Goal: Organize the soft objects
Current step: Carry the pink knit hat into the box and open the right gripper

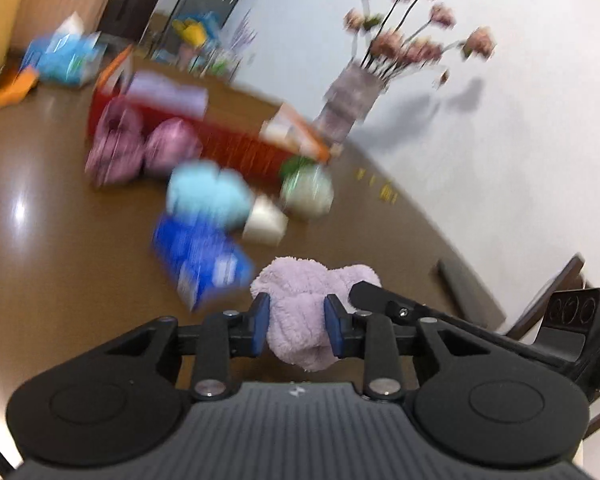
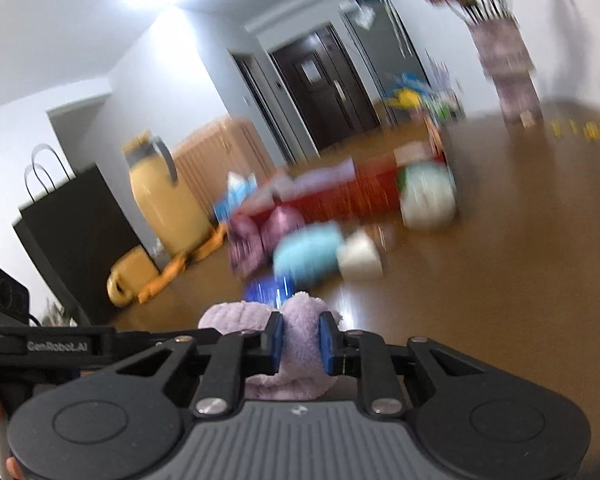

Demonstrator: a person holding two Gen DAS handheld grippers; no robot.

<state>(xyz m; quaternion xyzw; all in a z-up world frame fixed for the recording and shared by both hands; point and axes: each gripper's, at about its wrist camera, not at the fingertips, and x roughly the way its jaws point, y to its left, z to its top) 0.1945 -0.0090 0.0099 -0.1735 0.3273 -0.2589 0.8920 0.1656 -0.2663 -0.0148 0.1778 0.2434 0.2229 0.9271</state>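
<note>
Both my claws — left claw (image 1: 296,322), right claw (image 2: 300,344) — pinch one fluffy lilac plush cloth (image 1: 300,304) above the brown bench (image 1: 60,260), near the blue packet (image 1: 200,264); uneven pulling could tug it free.

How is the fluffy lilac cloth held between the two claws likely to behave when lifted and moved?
Probably floppy: the lilac cloth bulges around the left claw and bunches in the right claw. Likely light for its bulk, given the plush pile. Unlikely to slip, since the pads sink into it.
</note>
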